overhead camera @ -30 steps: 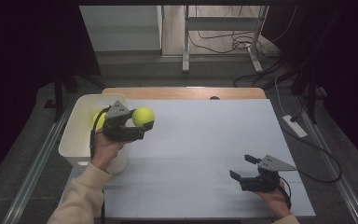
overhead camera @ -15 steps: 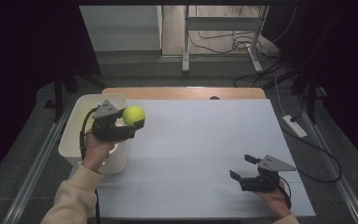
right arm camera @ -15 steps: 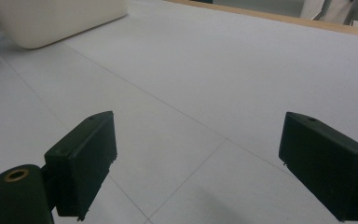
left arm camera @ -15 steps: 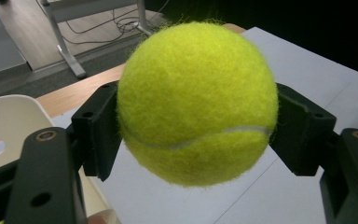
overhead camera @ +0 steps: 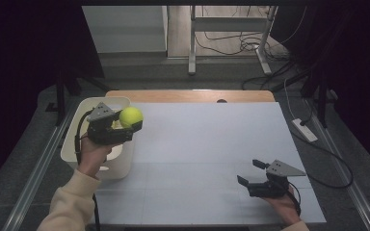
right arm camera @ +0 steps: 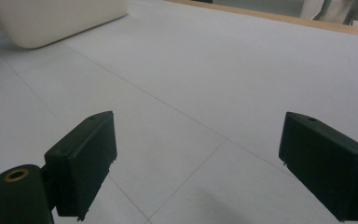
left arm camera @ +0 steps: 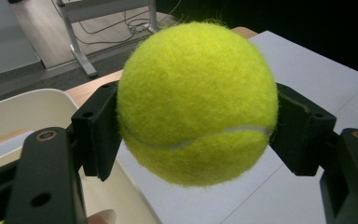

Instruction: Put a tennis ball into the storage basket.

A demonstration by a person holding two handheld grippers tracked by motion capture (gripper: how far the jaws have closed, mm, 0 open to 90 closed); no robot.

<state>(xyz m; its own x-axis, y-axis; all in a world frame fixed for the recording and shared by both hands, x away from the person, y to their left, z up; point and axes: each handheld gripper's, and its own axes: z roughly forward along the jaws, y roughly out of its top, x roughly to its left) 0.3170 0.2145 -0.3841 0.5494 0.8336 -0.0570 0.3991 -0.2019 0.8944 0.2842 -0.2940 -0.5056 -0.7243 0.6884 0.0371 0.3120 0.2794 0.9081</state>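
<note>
A yellow-green tennis ball (overhead camera: 131,116) is clamped in my left gripper (overhead camera: 130,123), held in the air over the right rim of a white bin (overhead camera: 72,144) at the table's left edge. In the left gripper view the ball (left arm camera: 198,102) sits between the two black pads (left arm camera: 95,130), with the bin's inside (left arm camera: 23,112) below and to the left. My right gripper (overhead camera: 249,172) rests low at the table's front right, open, with nothing between its jaws. The right gripper view shows the wide gap of that gripper (right arm camera: 196,158) over bare white tabletop (right arm camera: 214,70).
The white table (overhead camera: 212,144) has a wooden strip (overhead camera: 188,96) along its far edge. A white power strip (overhead camera: 307,130) and cables lie on the floor to the right. A metal frame leg (overhead camera: 191,43) stands beyond the table. The bin's corner (right arm camera: 51,18) is far off in the right gripper view.
My left gripper has carried the ball leftward, from over the table to the bin's right rim. The right gripper has stayed still and open.
</note>
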